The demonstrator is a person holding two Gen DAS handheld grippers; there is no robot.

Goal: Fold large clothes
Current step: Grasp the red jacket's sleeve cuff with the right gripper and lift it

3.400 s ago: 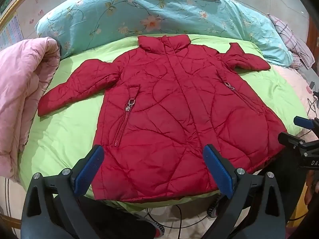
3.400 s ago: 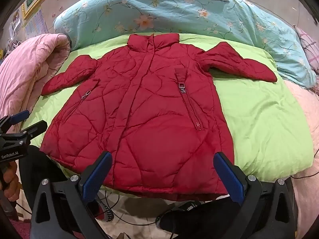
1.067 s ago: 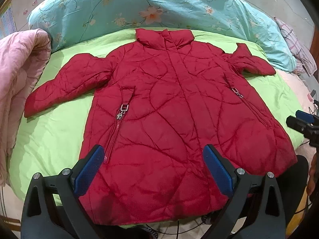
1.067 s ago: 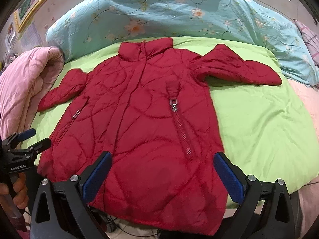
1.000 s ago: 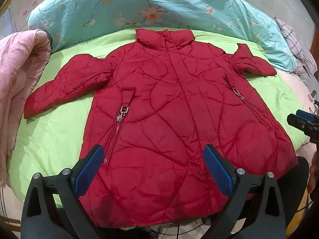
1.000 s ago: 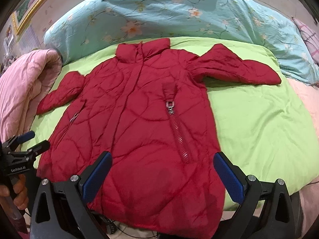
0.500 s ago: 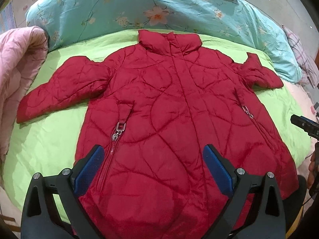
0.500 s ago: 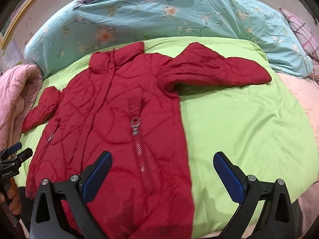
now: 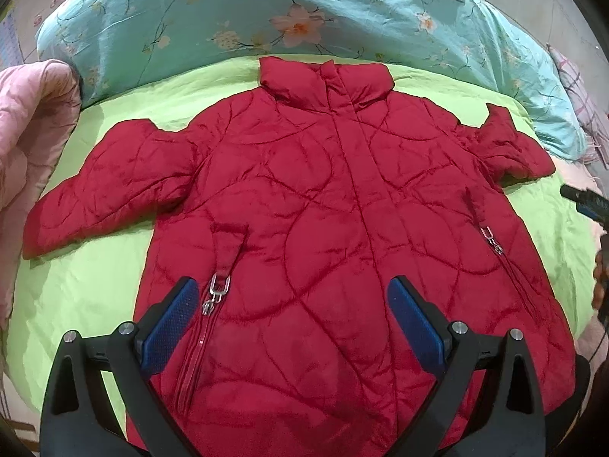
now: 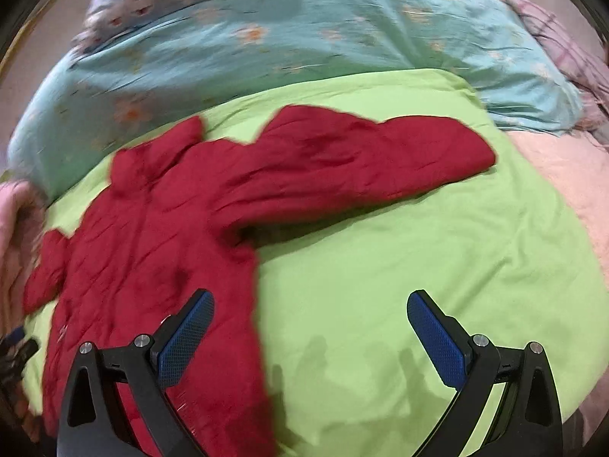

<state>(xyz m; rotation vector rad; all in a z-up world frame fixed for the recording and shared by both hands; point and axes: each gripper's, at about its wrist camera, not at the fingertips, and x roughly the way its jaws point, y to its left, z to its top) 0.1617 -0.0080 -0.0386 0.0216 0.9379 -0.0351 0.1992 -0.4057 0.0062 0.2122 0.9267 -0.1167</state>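
From my left wrist I count one red coat (image 9: 323,209), lying front up on the green sheet (image 9: 76,293) with its collar toward the top of the frame and two sleeves spread to the left and right. It has two pocket zips, one zip pull (image 9: 217,292) just beside my left pad. My left gripper (image 9: 293,318) is spread wide, holding nothing, its two blue pads hovering over the coat's lower half. One floral blue quilt (image 9: 342,11) fills the top, one pink quilt (image 9: 26,129) the left edge. From my right wrist, blurred, the same coat (image 10: 160,228) sits in the left half, one sleeve reaching toward the upper right. My right gripper (image 10: 310,321) is also spread and empty: its left pad over the coat's side edge, its right pad over bare green sheet (image 10: 437,251).
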